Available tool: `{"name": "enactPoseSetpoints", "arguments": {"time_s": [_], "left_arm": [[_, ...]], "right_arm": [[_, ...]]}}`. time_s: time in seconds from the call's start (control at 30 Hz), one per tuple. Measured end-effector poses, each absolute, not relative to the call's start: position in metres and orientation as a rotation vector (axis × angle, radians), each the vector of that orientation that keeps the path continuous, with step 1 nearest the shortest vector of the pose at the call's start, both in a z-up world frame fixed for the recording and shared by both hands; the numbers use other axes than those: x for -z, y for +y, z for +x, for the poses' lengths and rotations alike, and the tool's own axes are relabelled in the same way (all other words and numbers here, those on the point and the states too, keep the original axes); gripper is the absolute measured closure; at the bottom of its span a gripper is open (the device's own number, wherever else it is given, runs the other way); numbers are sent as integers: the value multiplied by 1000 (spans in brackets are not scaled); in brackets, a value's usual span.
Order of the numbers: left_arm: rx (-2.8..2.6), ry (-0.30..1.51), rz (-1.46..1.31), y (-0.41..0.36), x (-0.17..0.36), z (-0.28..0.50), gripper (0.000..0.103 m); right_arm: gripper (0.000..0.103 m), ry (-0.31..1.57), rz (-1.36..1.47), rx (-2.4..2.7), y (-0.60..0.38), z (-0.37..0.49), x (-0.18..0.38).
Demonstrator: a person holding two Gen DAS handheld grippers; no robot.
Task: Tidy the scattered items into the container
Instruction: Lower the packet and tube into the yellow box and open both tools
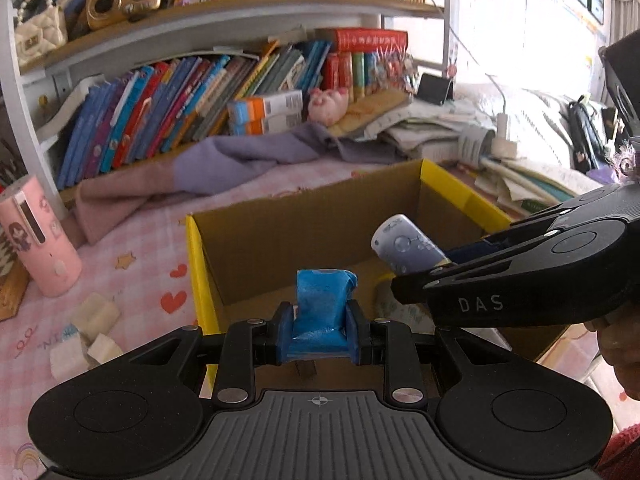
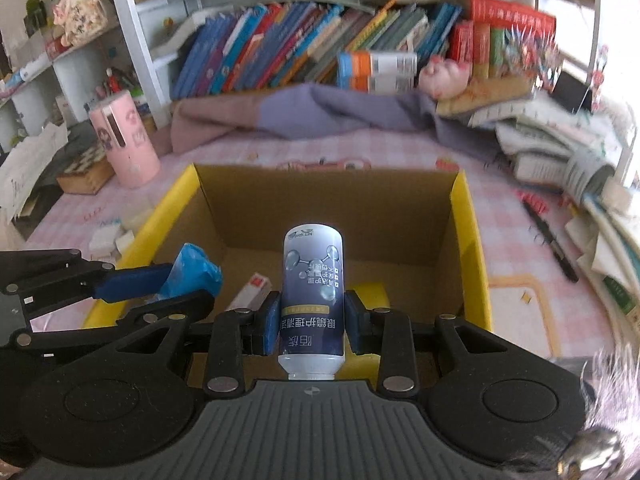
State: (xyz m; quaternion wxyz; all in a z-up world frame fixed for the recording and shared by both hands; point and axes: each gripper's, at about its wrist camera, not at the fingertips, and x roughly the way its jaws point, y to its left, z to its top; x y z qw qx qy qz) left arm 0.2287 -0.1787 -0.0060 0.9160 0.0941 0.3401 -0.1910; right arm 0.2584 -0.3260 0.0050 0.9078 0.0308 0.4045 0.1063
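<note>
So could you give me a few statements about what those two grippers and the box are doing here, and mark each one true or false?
1. The left gripper is shut on a blue packet. True.
2. The right gripper is empty. False: it is shut on a white and blue bottle.
3. Both grippers are over the open cardboard box. True.
4. The box is completely empty. False: a small white and red carton lies inside.
5. The pink cylinder is in the box. False: it stands on the tablecloth outside it.
</note>
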Motion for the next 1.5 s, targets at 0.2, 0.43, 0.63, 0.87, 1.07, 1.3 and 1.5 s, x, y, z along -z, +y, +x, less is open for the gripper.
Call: {"name": "enactPoseSetpoints", "arguments": {"time_s": [0.2,0.43,0.63,0.87,1.07,1.3,1.5], "left_arm": [[378,737,219,-182,17,232,77],[352,730,297,-187,21,230,77],[346,716,374,-193,24,228,76],[333,710,387,-194,25,231,74],[318,702,392,-194,25,230,61],[305,642,405,-193,17,222,28],[307,609,405,-191,8,213,21]], "right_arm": [[72,840,23,-263,-323,264,-3],[72,853,-36,-316,-312,272,-3],[72,864,-87,-342,-303,281,0],[72,926,-85,-353,-299,292,13],[72,925,-78,-349,-297,294,14],[59,889,-25,-340,-302,293,7],[51,837,-2,-312,-305,283,-6]]}}
